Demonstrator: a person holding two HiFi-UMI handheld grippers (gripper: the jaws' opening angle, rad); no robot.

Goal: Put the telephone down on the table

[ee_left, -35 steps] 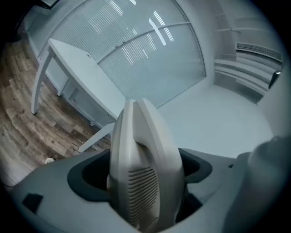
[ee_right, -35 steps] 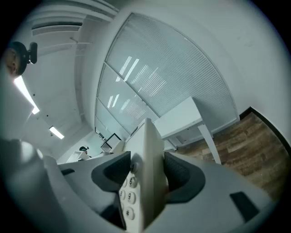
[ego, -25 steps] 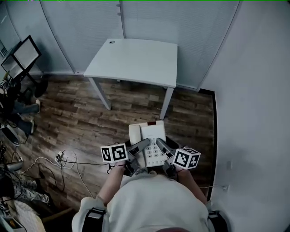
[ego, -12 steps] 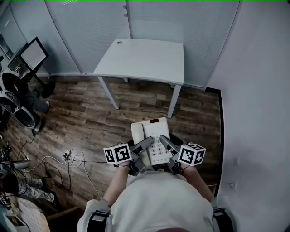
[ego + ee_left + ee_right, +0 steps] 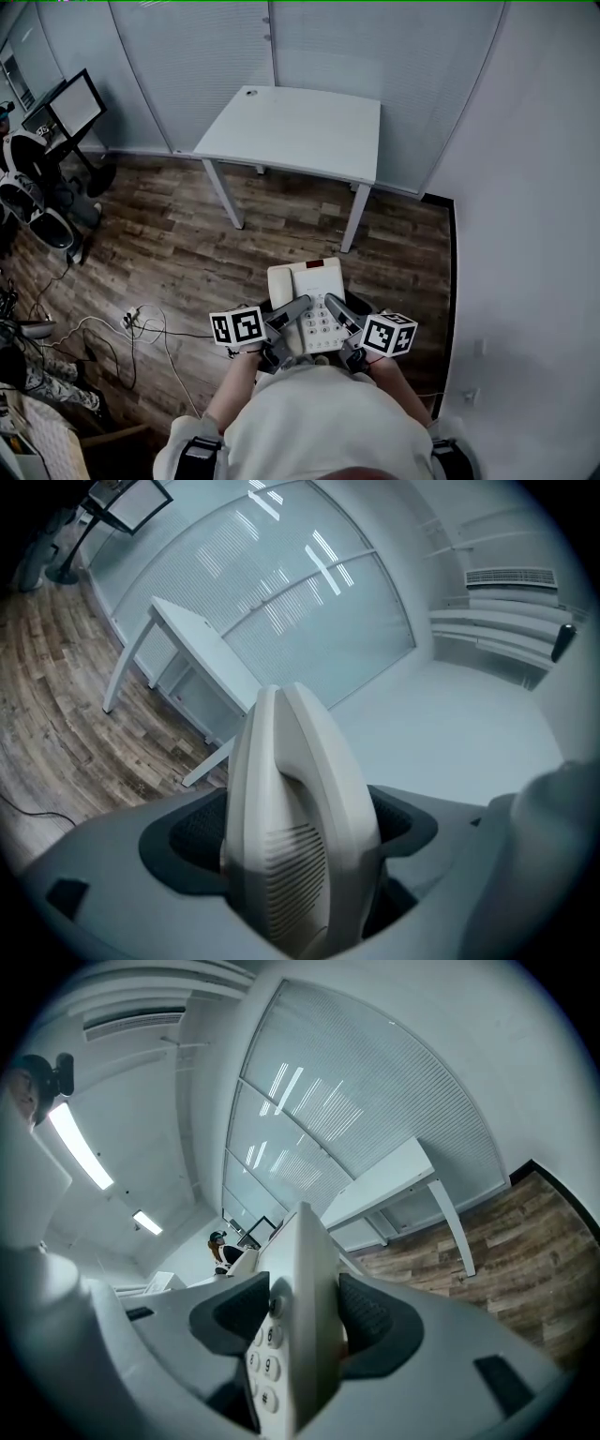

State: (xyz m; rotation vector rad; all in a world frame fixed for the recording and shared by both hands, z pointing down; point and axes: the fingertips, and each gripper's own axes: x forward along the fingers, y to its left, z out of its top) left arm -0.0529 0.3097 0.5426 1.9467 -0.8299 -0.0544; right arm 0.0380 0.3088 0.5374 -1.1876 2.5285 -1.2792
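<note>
Side by side, left hand-held gripper (image 5: 293,310) and right hand-held gripper (image 5: 337,312) each clamp the telephone (image 5: 312,279).

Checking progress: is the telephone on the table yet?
No: left gripper and right gripper hold the telephone above the floor, short of the table.

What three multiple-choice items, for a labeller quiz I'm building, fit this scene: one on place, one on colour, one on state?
1. Where is the telephone?
A on the table
B on a shelf
C held in the air, short of the table

2. What colour is the table top?
A white
B black
C red

3. How does the right gripper stand?
A open, empty
B shut on the telephone
C shut on a cup

Key:
1 C: the head view shows it carried between the left gripper and the right, with the table farther off.
2 A: the top is plain white.
3 B: its jaws press the keypad edge from both sides.
</note>
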